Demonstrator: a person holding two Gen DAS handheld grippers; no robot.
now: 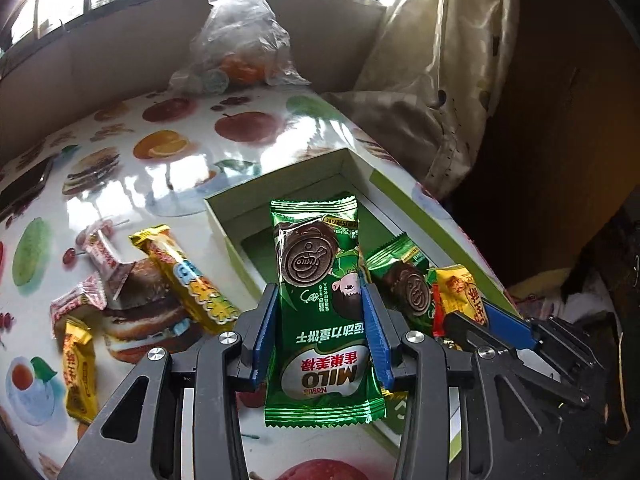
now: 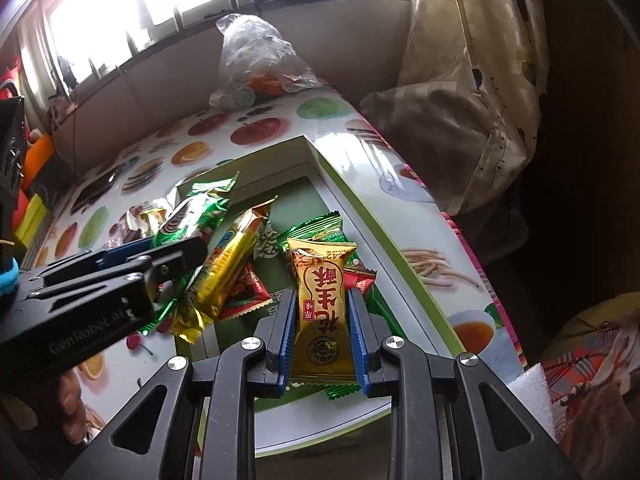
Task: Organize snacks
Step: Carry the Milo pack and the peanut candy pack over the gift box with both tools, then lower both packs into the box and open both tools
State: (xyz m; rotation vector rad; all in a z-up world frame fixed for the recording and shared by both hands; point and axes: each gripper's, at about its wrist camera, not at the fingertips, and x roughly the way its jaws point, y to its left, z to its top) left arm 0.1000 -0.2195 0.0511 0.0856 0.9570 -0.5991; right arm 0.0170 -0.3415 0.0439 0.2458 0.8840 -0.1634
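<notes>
My left gripper (image 1: 320, 300) is shut on a green Milo biscuit packet (image 1: 320, 312) and holds it over the open green-and-white box (image 1: 356, 168). My right gripper (image 2: 322, 308) is shut on a yellow peanut-crisp packet (image 2: 322, 292) above the same box (image 2: 360, 208). Inside the box lie another green Milo packet (image 1: 404, 276), a long gold bar (image 2: 228, 268) and a red packet (image 2: 244, 292). The left gripper also shows in the right wrist view (image 2: 160, 256), the right gripper in the left wrist view (image 1: 480, 320).
Loose snacks lie on the fruit-print tablecloth (image 1: 160, 160) left of the box: a yellow bar (image 1: 188, 280), pink-white packets (image 1: 100, 252) and a yellow packet (image 1: 80, 372). A clear plastic bag (image 1: 240, 40) with fruit stands at the back. A curtain (image 1: 440, 80) hangs right.
</notes>
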